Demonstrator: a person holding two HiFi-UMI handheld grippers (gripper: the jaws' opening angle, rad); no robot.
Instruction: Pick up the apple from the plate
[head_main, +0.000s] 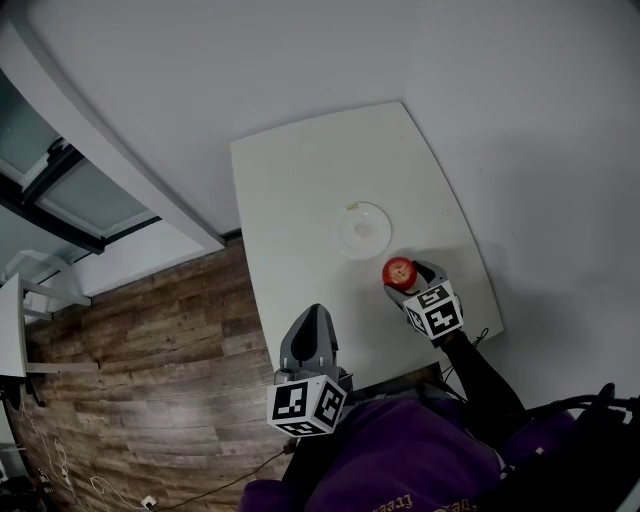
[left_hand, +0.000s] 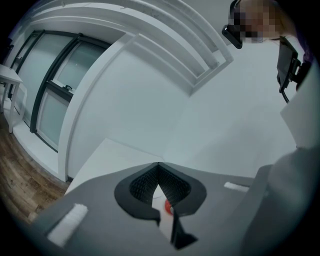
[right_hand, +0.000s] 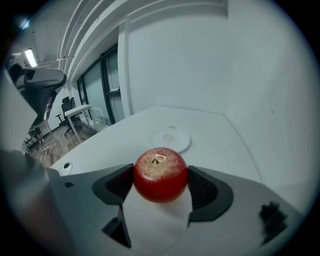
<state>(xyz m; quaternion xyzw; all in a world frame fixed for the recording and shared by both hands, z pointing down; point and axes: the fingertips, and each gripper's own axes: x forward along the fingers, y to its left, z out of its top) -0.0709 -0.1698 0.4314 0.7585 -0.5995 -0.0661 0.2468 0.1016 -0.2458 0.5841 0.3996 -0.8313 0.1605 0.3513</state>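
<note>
Right tool (right_hand: 161, 189) is clamping the round red apple (right_hand: 160, 174), holding it at 5 o'clock off the white round plate (head_main: 362, 230); left tool (left_hand: 159, 169) is idling, jaws together.

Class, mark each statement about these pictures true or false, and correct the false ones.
1. The apple lies on the plate. False: the right gripper clamps it between its jaws, apart from the plate.
2. The plate holds nothing. True.
3. The left gripper has its jaws wide apart. False: its tips meet, with nothing between them.
4. The plate stands on a white table. True.
</note>
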